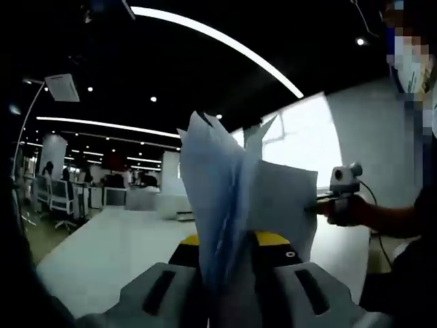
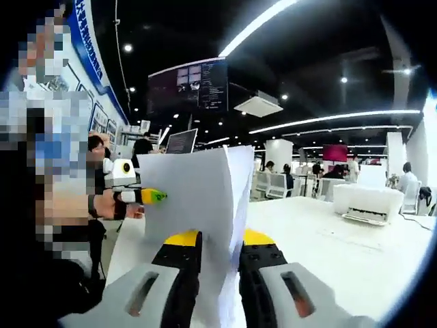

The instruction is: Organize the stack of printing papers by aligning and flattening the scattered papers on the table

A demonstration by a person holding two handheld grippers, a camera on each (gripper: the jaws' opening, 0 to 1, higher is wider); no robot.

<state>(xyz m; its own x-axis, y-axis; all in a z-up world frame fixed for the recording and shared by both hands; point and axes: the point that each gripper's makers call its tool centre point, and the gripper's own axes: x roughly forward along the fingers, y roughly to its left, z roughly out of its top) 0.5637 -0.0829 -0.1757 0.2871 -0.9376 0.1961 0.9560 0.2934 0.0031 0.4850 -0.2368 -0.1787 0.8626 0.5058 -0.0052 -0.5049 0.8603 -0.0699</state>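
The stack of papers (image 1: 232,205) stood upright above the white table (image 1: 102,253), lifted clear of its top and held on edge between the two grippers. In the left gripper view the sheets rose from between that gripper's jaws and fanned apart at their upper ends, with corners sticking out at different heights, so the edges were not aligned. In the right gripper view the same stack (image 2: 198,198) looked flatter, a broad white face turned toward the camera with a thinner edge on its right side.

The left gripper (image 1: 229,277) was closed narrowly on the lower edge of the papers, its yellow-tipped jaws pressed against both sides of the sheets. The right gripper (image 2: 218,263) was likewise clamped on the papers, its jaws narrow with the sheets running down between them. Each gripper also appeared in the other's view at the far side of the stack, held by a hand (image 1: 348,210): the right gripper at the right edge of the papers, the left gripper (image 2: 151,197) at their left edge.

Farther along the table, near its far edge, sat a white printer (image 2: 369,203). Beyond the table stood office chairs (image 1: 63,198) and several people.
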